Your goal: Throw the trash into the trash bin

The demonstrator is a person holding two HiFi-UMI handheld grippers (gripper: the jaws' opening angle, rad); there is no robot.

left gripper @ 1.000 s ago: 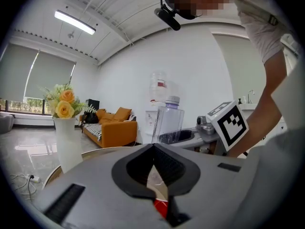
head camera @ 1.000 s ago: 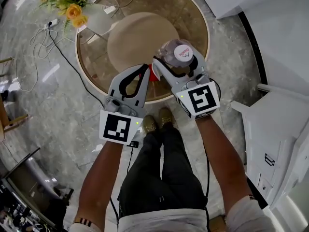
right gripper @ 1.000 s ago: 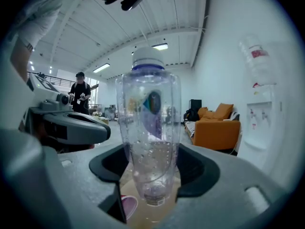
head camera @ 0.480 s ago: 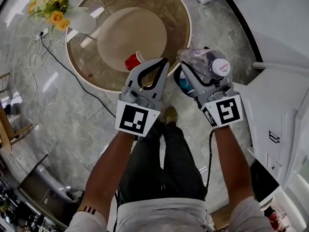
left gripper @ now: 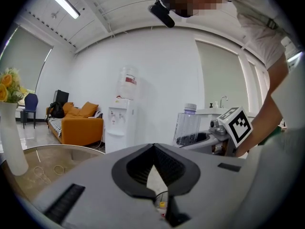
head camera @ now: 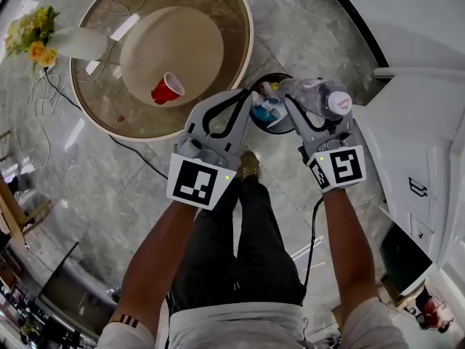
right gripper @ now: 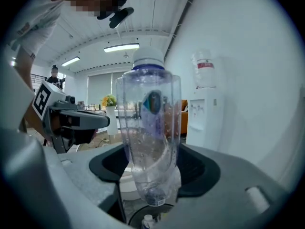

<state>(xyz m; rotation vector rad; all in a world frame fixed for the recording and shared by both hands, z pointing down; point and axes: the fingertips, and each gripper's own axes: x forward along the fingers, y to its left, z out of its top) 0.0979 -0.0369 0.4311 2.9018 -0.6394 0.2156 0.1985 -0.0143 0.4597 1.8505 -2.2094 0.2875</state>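
Right by the bin [head camera: 276, 129], right gripper [head camera: 317, 110] clamps the bottle [head camera: 325, 95]; left gripper [head camera: 240, 97] is closed, empty. Next: centre over opening, release.

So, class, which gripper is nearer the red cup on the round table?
Left. The left gripper sits to the right of the red cup in the head view; the right gripper, holding the bottle, is farther away over the trash bin.
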